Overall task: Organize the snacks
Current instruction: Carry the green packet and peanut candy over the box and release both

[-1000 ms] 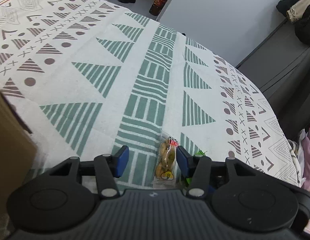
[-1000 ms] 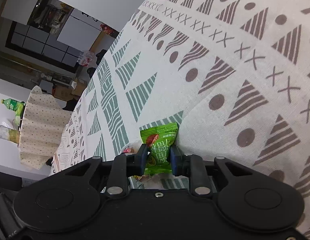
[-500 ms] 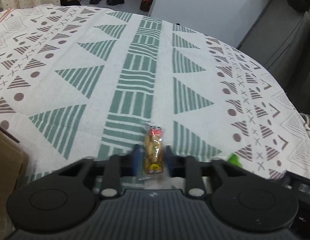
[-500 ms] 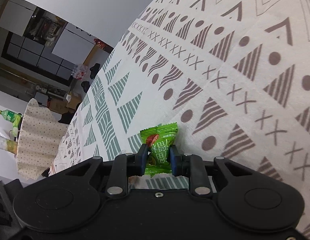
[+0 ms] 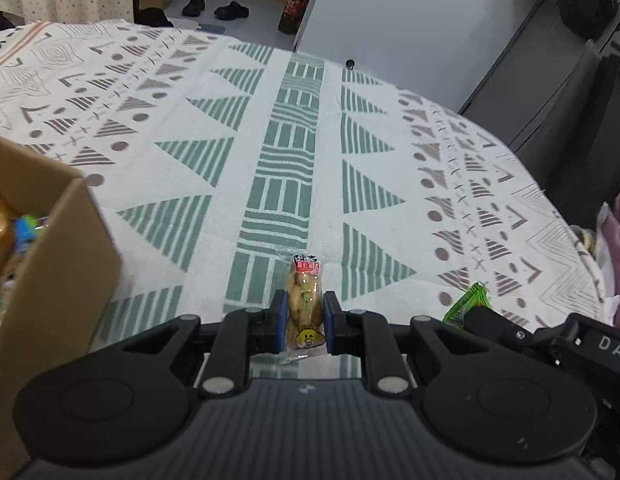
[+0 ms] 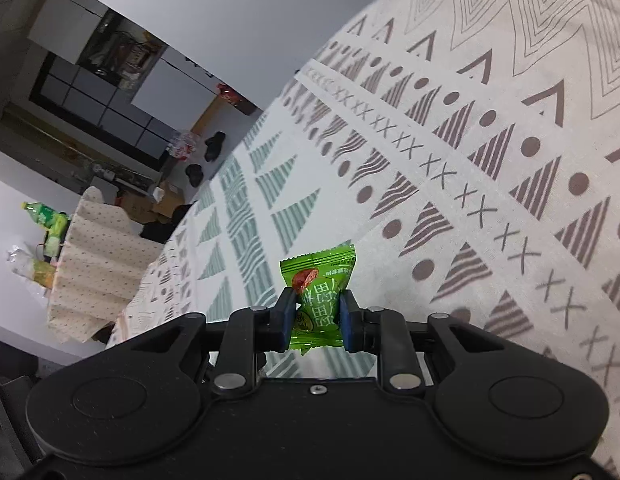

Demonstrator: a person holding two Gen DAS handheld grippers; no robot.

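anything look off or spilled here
Nothing stands out. The left gripper is shut on the clear peanut packet, the right gripper on the green candy packet. The cardboard box stands upright on the tablecloth; nothing is spilled.

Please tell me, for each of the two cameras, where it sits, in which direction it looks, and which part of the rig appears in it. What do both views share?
Left wrist: sits on the left claw, looks forward and down over the patterned tablecloth; its fingers clamp a clear peanut packet, cardboard box at left.
Right wrist: sits on the right claw, tilted, looks across the same cloth toward the room; its fingers clamp a green candy packet.
Shared: the tablecloth, and the green candy packet with the right claw at the left view's right edge.
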